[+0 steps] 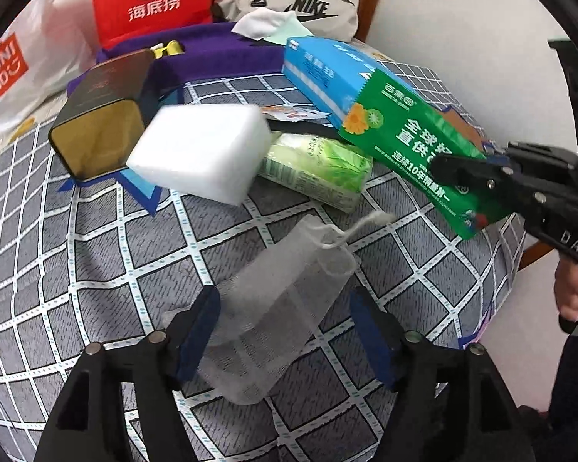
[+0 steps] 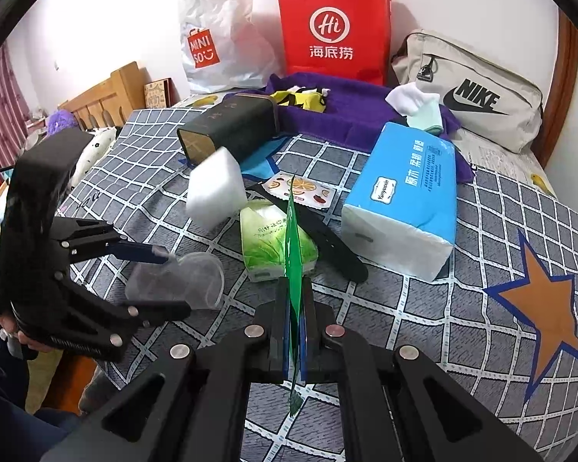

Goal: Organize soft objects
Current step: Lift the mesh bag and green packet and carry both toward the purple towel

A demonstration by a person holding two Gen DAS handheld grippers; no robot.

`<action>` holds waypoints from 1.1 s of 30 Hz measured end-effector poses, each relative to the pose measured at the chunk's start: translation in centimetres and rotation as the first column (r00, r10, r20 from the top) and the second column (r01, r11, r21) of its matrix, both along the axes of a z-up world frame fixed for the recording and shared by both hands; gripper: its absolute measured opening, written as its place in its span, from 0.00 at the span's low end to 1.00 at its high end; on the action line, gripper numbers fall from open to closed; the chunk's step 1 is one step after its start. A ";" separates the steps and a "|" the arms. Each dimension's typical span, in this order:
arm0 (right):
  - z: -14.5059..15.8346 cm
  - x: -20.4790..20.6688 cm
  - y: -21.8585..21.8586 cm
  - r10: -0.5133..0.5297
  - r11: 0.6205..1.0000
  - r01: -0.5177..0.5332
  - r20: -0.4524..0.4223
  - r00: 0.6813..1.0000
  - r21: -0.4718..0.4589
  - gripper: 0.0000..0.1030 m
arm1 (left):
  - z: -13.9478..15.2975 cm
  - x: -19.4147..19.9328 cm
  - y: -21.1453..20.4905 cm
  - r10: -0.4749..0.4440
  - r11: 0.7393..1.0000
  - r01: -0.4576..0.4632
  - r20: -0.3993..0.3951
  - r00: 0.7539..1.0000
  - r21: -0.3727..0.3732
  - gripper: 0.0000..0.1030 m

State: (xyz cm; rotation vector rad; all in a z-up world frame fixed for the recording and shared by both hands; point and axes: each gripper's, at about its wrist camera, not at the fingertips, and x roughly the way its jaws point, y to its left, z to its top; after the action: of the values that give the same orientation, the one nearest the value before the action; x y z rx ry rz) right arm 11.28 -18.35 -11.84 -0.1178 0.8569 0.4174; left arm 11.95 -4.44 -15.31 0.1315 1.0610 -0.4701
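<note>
Green bag [image 2: 293, 269] pinched in right gripper [image 2: 294, 323] — left gripper [image 1: 285, 331] agape over mesh pouch [image 1: 281, 308]

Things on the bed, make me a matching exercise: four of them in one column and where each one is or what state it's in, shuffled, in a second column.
Column one:
1. green bag
2. mesh pouch
3. white sponge
4. blue tissue pack

Column two:
A. leaning against the open end of the dark tin
B. clamped in the right hand-held gripper
C. lying between the open left hand-held gripper's fingers
D. lying in front of the purple towel

Pairs: 1-B, 2-C, 3-A, 4-D
</note>
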 end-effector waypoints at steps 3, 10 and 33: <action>-0.1 -0.1 -0.3 -0.008 1.000 0.008 -0.001 1.000 0.000 0.04 | -0.2 0.0 -0.6 -0.010 0.999 0.008 0.034 0.999 0.046 0.68; -0.2 0.0 -1.0 -0.030 1.000 0.030 0.003 1.000 -0.010 0.04 | -0.3 -0.1 -1.1 -0.038 0.993 0.027 0.094 0.995 0.116 0.58; 3.7 3.0 -2.0 -0.064 0.998 0.062 0.056 0.996 0.026 0.04 | 7.7 3.1 3.7 0.072 0.990 -0.056 0.130 0.989 -0.126 0.08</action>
State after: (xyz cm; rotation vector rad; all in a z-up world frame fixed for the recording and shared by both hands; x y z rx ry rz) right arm 14.23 -20.34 -8.14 -0.0796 0.7976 0.3638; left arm 15.09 -0.69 -7.66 0.0198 0.8992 -0.4606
